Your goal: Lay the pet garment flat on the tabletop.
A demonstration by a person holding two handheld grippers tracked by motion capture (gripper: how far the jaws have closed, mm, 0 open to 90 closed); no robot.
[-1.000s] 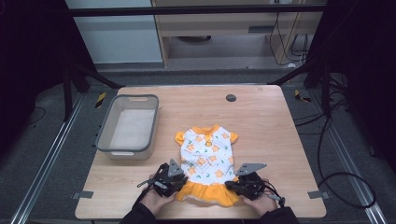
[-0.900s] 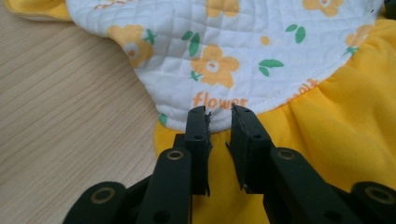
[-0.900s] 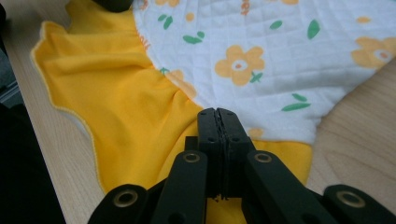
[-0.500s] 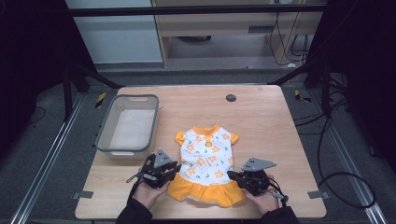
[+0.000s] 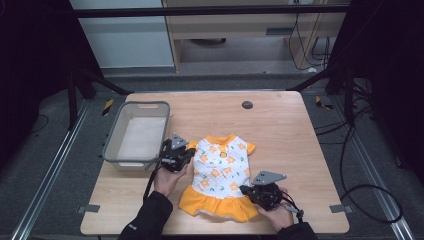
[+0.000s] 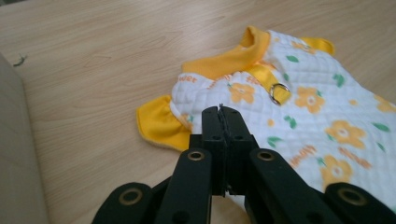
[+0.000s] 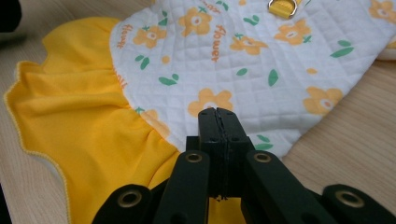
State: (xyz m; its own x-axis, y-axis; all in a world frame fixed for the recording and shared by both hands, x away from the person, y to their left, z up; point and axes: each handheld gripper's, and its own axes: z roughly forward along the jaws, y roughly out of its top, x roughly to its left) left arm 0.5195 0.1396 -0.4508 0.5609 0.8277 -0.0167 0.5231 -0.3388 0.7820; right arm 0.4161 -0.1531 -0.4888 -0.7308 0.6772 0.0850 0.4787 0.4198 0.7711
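Lying flat near the middle of the wooden table, a small white dress with orange flowers and a yellow frill faces collar-far, frill-near. The left gripper sits at the dress's far left corner by the yellow sleeve, its jaws pressed together with nothing visibly between them. The right gripper rests at the near right edge where the white quilting meets the frill, jaws likewise closed on nothing visible. A grey bin stands to the left, just beside the left gripper.
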